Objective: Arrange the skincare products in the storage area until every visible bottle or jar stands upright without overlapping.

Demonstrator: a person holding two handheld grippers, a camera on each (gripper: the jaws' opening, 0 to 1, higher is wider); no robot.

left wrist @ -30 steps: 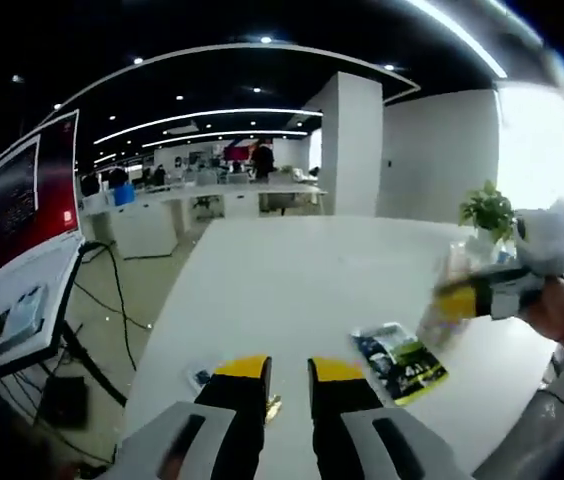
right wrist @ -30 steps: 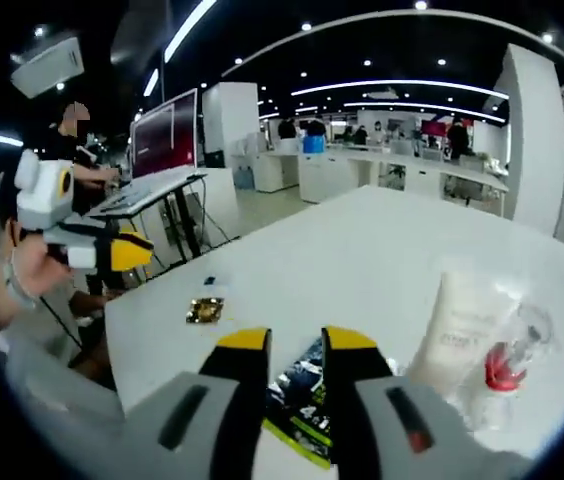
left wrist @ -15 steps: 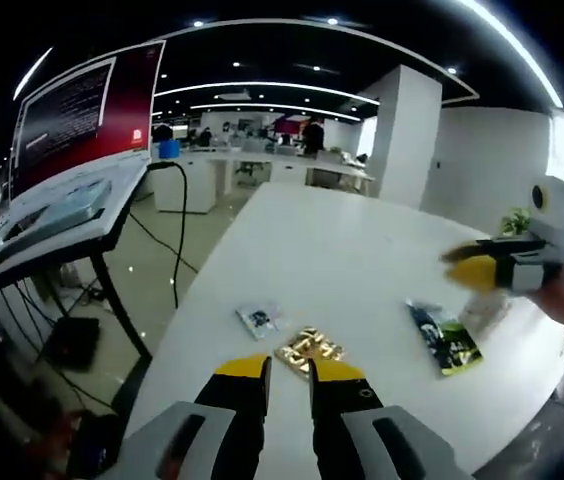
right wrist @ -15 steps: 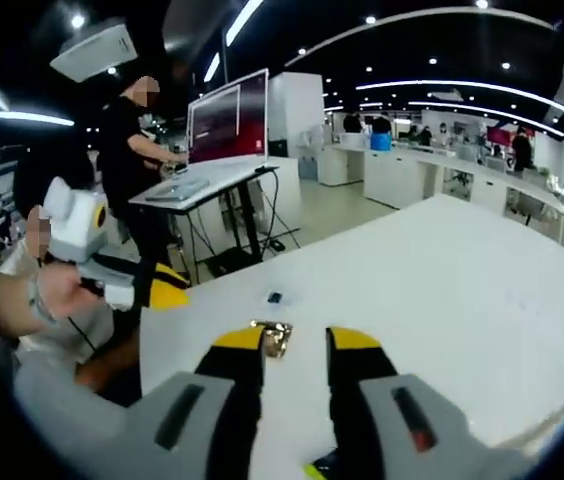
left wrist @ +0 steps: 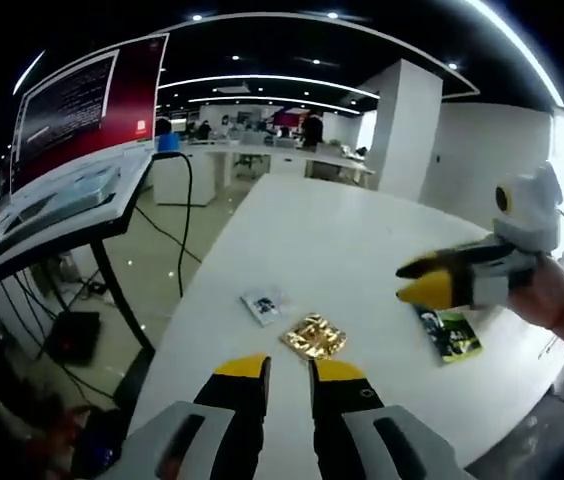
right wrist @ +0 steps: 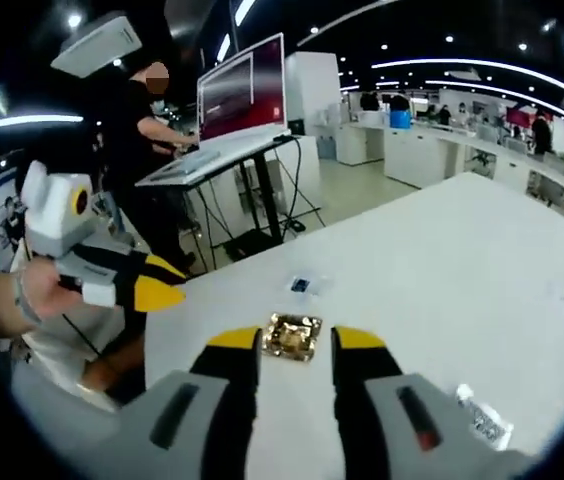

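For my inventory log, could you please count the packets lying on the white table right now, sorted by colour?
Gold packet: 1
Small pale packet with a dark patch: 1
Dark green packet: 1
Clear packet with print, by the right gripper's own jaw: 1
Total: 4 packets on the table.
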